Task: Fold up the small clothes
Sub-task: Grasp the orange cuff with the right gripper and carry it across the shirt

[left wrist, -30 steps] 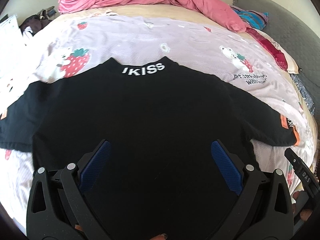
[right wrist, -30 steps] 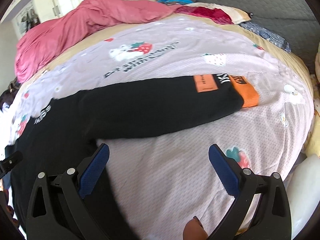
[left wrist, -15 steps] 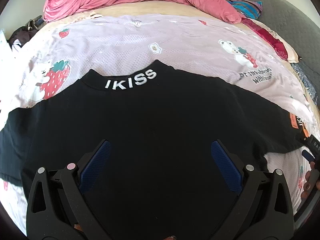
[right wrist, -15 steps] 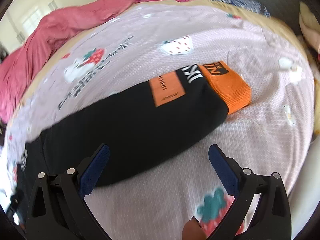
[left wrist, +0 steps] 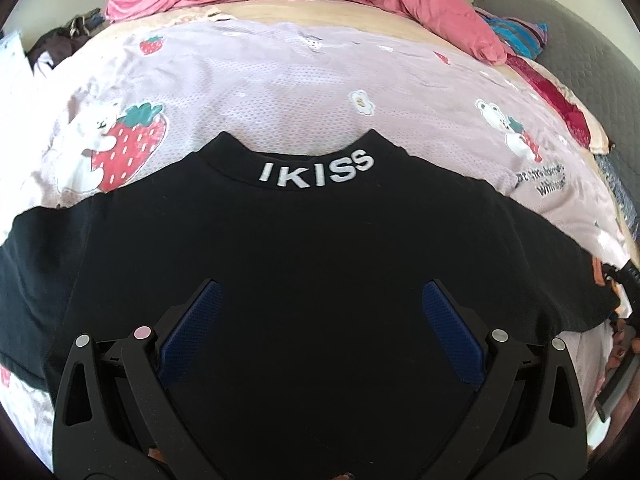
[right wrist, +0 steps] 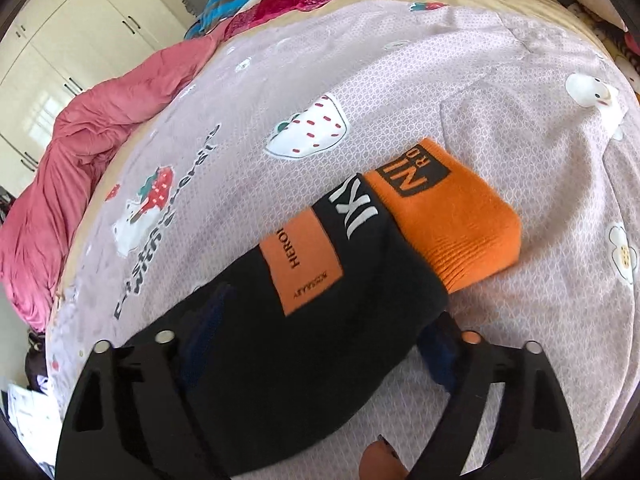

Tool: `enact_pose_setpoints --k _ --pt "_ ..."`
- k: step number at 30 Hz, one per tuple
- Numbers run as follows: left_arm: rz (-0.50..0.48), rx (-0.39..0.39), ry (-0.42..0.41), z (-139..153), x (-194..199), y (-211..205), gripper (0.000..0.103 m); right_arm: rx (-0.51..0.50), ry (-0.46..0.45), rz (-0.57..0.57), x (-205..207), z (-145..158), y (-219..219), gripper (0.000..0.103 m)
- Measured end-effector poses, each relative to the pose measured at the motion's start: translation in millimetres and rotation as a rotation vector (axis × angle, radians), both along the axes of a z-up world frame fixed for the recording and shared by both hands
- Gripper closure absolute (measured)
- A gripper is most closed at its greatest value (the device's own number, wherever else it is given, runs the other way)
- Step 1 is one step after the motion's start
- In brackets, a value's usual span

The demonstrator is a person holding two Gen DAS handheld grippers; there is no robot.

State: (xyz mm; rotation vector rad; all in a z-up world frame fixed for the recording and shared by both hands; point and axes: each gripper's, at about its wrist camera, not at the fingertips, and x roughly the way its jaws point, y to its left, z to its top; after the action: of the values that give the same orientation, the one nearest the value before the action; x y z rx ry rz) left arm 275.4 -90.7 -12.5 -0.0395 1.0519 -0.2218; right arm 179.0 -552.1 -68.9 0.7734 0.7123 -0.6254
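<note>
Right wrist view shows the right gripper [right wrist: 316, 340] with its jaws spread wide to either side of the sleeve [right wrist: 304, 328], near the orange cuff [right wrist: 452, 224] at about 1 o'clock, not yet pinched; closing this far up the sleeve could, I judge, leave the cuff drooping and skew the fold. The left gripper [left wrist: 320, 320] hovers wide open and empty over the black shirt [left wrist: 320, 240], spread flat on the bedsheet [left wrist: 280, 80], collar at 12 o'clock; unpinned, its body may drag.

Bed [left wrist: 304, 80], lilac strawberry sheet; white wardrobe [right wrist: 76, 40]; daylight.
</note>
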Motion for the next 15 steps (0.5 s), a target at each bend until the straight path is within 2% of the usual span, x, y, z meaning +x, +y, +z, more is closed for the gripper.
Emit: enact_pose_setpoints --k 1,5,7,15 --pt "0.005 -0.011 0.004 0 1 3 0.008 -0.003 -0.008 -0.004 -2 0 -1 0.029" --pt "0.028 -0.024 0.001 4 3 14 0.008 -0.021 -0.084 0.002 -7 6 0 0.074" --pt "0.033 -0.038 -0.009 10 1 18 0.008 -0.006 -0.144 0.030 -10 9 0 0.086" --pt "0.037 -0.107 -0.024 28 -8 32 0.008 -0.064 -0.336 0.179 -18 46 36 0.090"
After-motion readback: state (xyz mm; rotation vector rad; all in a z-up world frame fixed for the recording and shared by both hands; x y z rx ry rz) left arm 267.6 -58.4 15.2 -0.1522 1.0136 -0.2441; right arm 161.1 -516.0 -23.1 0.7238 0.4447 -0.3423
